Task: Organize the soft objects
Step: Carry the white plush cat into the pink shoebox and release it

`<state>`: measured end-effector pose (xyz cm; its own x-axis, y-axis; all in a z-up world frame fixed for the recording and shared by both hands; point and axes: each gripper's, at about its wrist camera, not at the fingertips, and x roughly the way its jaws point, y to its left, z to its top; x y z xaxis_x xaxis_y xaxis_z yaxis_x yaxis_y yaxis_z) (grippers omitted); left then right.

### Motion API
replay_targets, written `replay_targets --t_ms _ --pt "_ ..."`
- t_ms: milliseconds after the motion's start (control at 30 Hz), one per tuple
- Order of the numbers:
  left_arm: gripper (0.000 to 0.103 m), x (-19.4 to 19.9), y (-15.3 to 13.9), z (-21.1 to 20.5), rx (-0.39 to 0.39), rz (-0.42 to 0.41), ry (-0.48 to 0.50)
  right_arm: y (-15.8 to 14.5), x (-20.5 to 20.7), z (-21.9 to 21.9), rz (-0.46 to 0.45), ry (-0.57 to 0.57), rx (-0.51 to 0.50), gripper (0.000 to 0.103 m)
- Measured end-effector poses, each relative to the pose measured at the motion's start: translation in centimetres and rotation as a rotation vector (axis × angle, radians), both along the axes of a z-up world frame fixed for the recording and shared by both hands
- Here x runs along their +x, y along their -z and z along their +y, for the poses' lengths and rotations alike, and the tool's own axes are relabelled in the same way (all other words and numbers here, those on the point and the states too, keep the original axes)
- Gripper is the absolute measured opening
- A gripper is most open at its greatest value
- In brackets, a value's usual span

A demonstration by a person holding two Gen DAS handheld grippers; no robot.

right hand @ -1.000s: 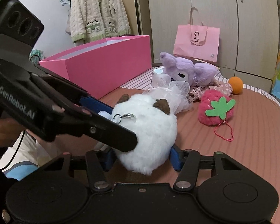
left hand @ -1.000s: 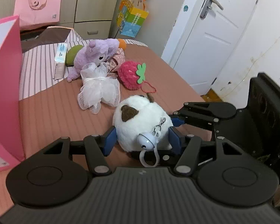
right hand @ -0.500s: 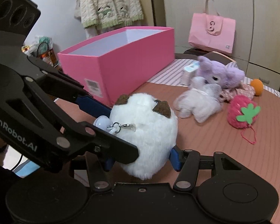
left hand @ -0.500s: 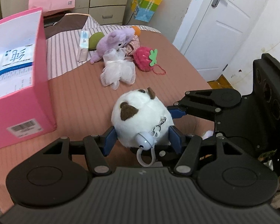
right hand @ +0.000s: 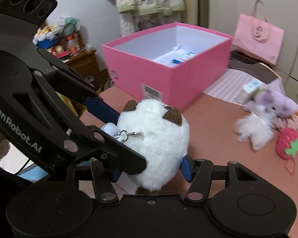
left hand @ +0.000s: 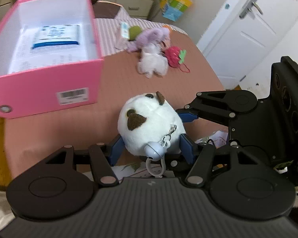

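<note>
a white door (left hand: 246, 39) stands shut, a pink paper bag (right hand: 258, 37) leans against wardrobe doors (right hand: 284, 4).

The white plush toy (left hand: 149, 125) is fluffy fur with brown felt ears, and carries a shiny metal clip (left hand: 169, 133) and a glossy pale plastic bell (left hand: 153, 152). The left tool (left hand: 151, 148) is matt black plastic with blue pads. The pink box (left hand: 43, 91) is smooth card, white inside. The bed cover (left hand: 69, 129) is ribbed brown cloth

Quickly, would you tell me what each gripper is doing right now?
Left gripper: closed on the white plush toy.
Right gripper: closed on the same white plush toy, from the other side.
</note>
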<state>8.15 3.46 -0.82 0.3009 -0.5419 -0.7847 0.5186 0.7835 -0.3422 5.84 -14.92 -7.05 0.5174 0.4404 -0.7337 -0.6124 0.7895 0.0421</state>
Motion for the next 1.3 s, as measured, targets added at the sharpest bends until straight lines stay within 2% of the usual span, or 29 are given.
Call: replay_targets --t_ms 233,333,700,933,1133,1300 --pt "0.059 -0.3 -3.0 3.5 0.003 -0.093 -0.064 -2.9 1.4 3.5 -0.013 -0.052 0.034 0.063" --pt "0.059 0.3 -4.5 4.7 -0.007 -0.137 -0.09 -4.3 2.1 4.7 -0.046 -0.06 0.041 0.063" --pt "0.06 5.4 -8.0 7.1 -0.04 -0.293 -0.146 -7.9 7.7 7.0 -0.139 -0.001 0.116 0.064" --pt "0.06 10.7 -7.4 7.5 -0.058 -0.318 -0.203 -7.5 12.8 7.5 -0.145 0.048 0.147 0.064" --pt "0.061 14.8 -4.7 7.0 -0.035 -0.275 -0.225 -5.0 16.2 7.8 -0.111 0.099 0.138 0.064" --pt "0.061 17.2 -2.7 7.0 -0.05 -0.23 -0.229 -3.3 18.2 8.1 -0.071 0.129 0.113 0.064"
